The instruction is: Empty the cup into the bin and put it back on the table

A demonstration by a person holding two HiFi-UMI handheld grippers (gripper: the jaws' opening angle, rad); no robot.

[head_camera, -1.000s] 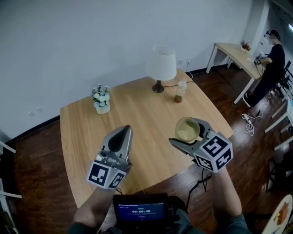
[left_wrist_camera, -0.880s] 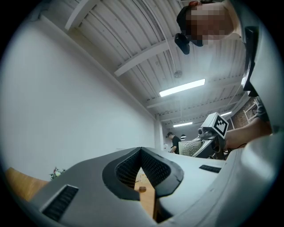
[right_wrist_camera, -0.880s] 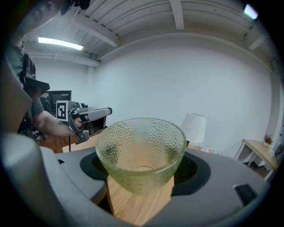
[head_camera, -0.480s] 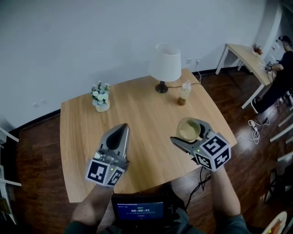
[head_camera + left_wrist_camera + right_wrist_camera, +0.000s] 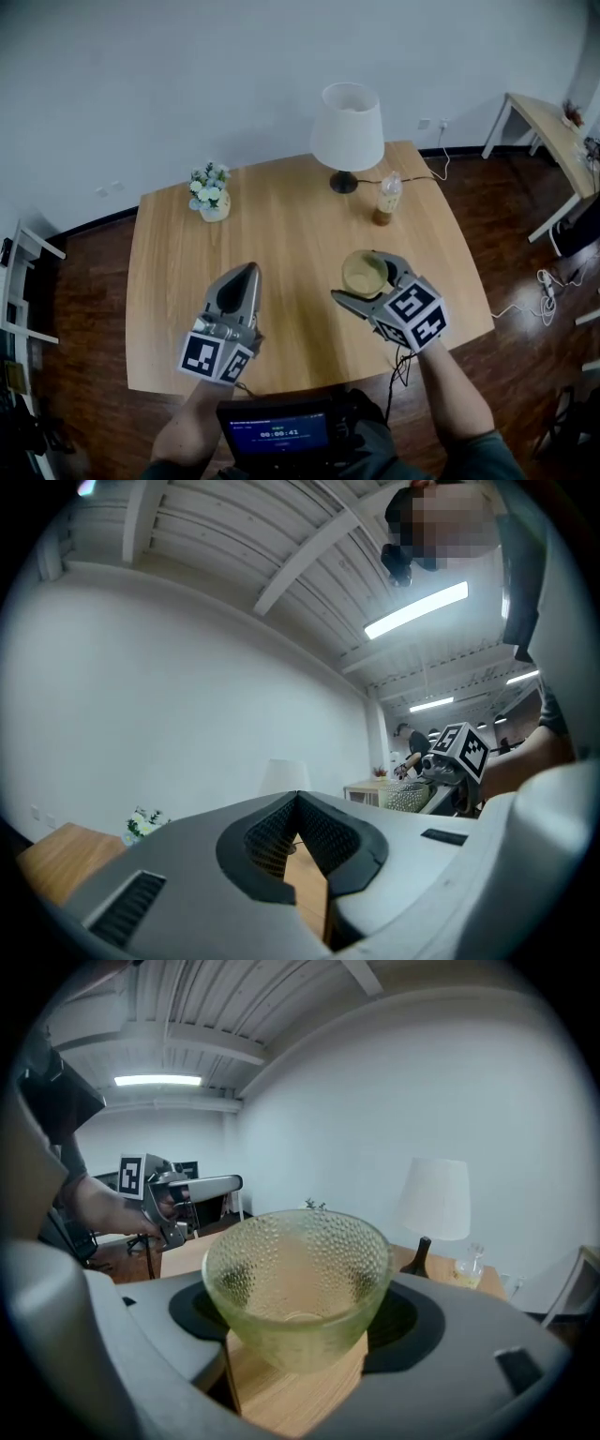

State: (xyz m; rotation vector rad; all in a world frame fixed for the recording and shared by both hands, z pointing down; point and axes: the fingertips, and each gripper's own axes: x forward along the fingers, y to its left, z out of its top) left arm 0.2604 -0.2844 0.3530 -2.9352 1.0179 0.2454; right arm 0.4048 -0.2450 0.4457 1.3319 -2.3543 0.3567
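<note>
A dimpled, pale green glass cup (image 5: 365, 273) stands upright between the jaws of my right gripper (image 5: 361, 278), which is shut on it above the front right part of the wooden table (image 5: 281, 225). In the right gripper view the cup (image 5: 298, 1283) fills the middle and looks empty, with the pads of my right gripper (image 5: 300, 1327) against its sides. My left gripper (image 5: 248, 274) hovers over the table's front left, shut, with nothing in it. Its jaws meet at the tip in the left gripper view (image 5: 298, 803).
A white lamp (image 5: 348, 127), a small bottle (image 5: 385, 200) and a pot of flowers (image 5: 210, 192) stand along the far side of the table. A second table (image 5: 548, 122) and floor cables (image 5: 548, 286) lie to the right, a white shelf (image 5: 23, 281) to the left.
Both grippers have sunk toward the tabletop. The right one, still holding the cup, has come inward from the table's right edge. The left stays shut.
</note>
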